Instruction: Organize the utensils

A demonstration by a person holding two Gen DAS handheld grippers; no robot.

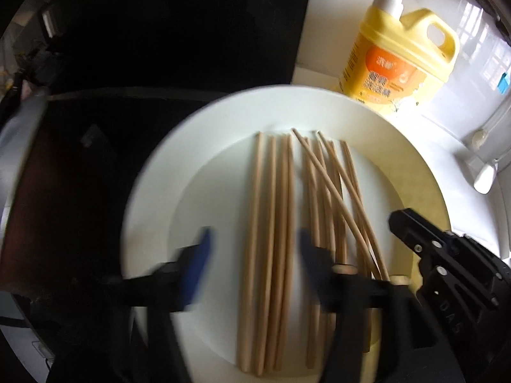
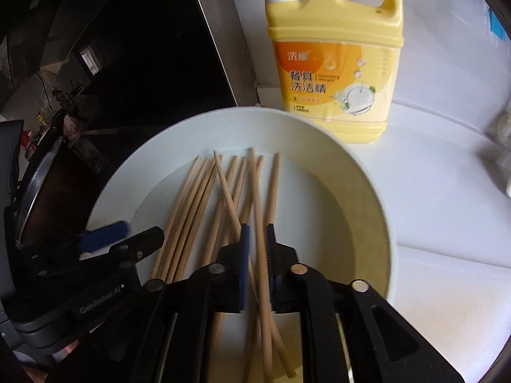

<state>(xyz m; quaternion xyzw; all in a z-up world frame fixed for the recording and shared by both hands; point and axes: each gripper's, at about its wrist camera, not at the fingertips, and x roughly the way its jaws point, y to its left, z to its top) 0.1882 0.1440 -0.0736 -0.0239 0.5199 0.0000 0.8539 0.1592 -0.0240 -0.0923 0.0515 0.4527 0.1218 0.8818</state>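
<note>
Jaws of left gripper [image 1: 252, 265] spread wide over white plate [image 1: 153, 191], straddling a group of four wooden chopsticks [image 1: 274, 223] without pressing on them. Jaws of right gripper [image 2: 257, 255] parted only a little, one chopstick [image 2: 260, 223] running between the blue pads, contact unclear. "GenRobot.AI" printed on the left gripper's body in the right wrist view. Yellow dish-soap jug [image 2: 335, 63] with white pump behind the plate on white surface [image 2: 447, 191], orange label in Chinese characters, "Kitchen" down its side. Chopsticks pale, thin, lying lengthwise on the plate: left group neat and parallel, right group crossed and tangled.
</note>
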